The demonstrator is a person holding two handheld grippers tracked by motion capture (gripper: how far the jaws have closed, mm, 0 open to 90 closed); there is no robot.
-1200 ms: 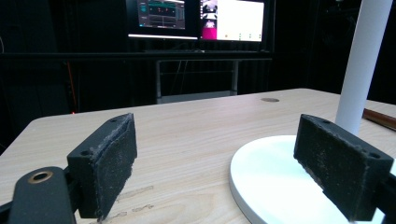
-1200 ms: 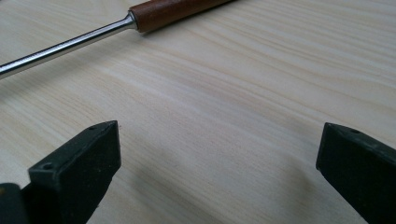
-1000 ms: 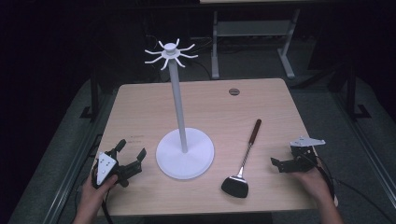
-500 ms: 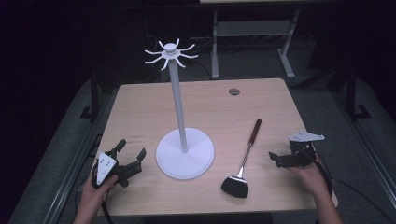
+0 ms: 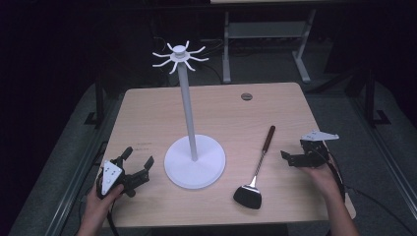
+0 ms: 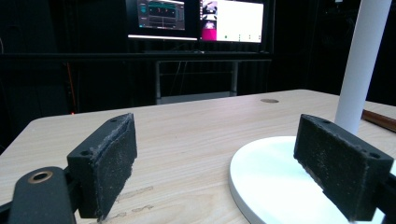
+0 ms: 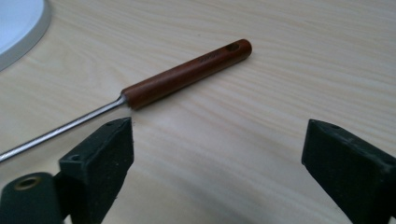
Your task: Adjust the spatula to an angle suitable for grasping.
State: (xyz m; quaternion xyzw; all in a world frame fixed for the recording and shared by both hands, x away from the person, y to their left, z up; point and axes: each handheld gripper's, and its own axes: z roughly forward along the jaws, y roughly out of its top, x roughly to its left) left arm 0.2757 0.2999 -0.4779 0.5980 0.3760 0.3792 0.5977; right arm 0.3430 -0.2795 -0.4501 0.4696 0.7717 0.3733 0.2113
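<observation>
A white stand (image 5: 188, 113) with a round base (image 5: 195, 161) and a ring of hooks on top rises from the middle of the table. To its right lies a spatula (image 5: 255, 172) with a black blade, thin metal shaft and brown wooden handle (image 7: 187, 74). My left gripper (image 5: 138, 162) rests open at the front left, jaws wide apart, close beside the stand's base (image 6: 275, 186). My right gripper (image 5: 287, 157) is open to the right of the spatula, with the handle just ahead of its jaws and nothing between them.
The wooden table (image 5: 216, 108) has a small round cable port (image 5: 246, 96) near its far edge. A metal frame (image 5: 265, 34) stands on the dark floor behind. Monitors (image 6: 201, 21) glow at the back in the left gripper view.
My right gripper has edged left toward the spatula's handle. The left gripper, stand and spatula have not moved.
</observation>
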